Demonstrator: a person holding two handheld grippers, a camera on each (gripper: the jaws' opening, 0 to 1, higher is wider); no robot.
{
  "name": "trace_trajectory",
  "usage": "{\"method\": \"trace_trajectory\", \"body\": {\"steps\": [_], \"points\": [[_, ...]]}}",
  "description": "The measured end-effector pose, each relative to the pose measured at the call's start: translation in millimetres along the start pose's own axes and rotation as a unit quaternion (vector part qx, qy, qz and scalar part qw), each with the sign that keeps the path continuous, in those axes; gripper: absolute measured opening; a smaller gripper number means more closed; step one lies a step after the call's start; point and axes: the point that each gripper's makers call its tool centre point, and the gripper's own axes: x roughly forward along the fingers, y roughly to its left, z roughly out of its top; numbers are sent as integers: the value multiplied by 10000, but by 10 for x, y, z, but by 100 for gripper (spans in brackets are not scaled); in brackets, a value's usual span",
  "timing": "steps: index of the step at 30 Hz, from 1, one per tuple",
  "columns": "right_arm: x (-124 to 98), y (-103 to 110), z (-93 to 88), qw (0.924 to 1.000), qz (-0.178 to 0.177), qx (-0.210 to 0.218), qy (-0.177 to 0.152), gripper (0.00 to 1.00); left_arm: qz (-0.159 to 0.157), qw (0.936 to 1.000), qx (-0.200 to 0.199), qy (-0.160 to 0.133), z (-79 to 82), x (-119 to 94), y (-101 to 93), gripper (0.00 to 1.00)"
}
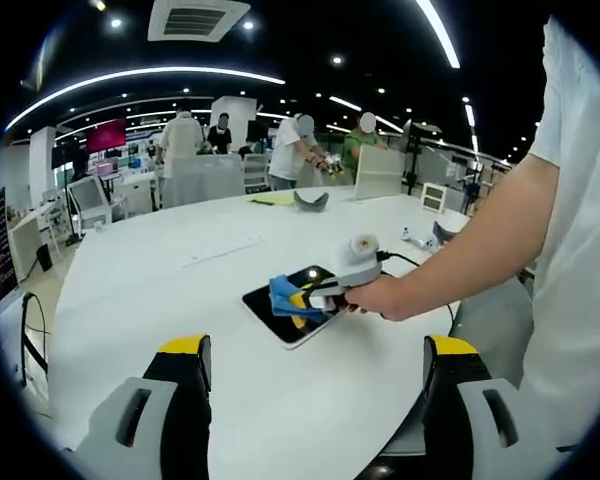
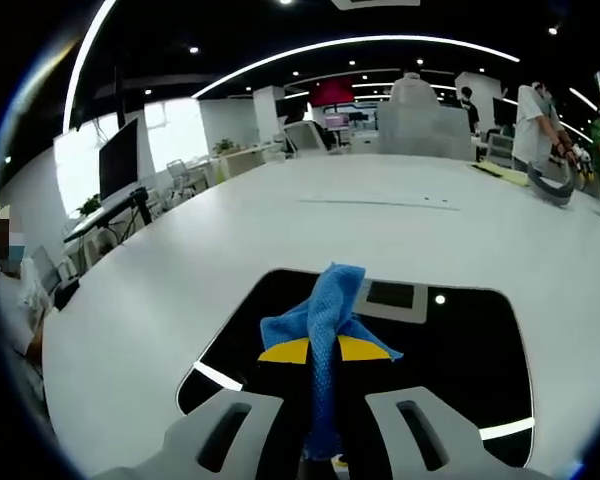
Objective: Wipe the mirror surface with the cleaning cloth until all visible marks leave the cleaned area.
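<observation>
A dark rectangular mirror (image 1: 280, 318) lies flat on the round white table (image 1: 180, 290). In the left gripper view the right gripper (image 1: 305, 296), held in a person's hand, rests over the mirror with a blue cloth (image 1: 283, 296) pinched in its yellow-tipped jaws. My left gripper (image 1: 315, 365) stands open above the table's near edge, well short of the mirror, with nothing between its fingers. In the right gripper view the right gripper (image 2: 323, 352) is shut on the blue cloth (image 2: 325, 315), which bunches up over the mirror (image 2: 460, 340). The glass reflects ceiling lights.
A grey curved object (image 1: 310, 200) and yellow-green sheets (image 1: 270, 199) lie at the table's far side. Small items and a cable (image 1: 415, 262) sit at the right edge. Several people stand beyond the table. Monitors and chairs (image 2: 120, 165) line the left side.
</observation>
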Motion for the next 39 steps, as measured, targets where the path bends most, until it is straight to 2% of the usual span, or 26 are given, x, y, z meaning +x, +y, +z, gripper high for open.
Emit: {"method": "trace_trajectory", "body": {"steps": [24,32,39], "points": [[96,545,22,9983,530,-211,116,4,29,10000,-11,-76,-58,-104,120,87],[94,661,3,9973,669,-282,98,3,47,9999,-3,-88,-71,-120,111,87],[101,681,-4,9964,768,-351,118,3,66,9999,19,-73,-65,-127,115,87]]}}
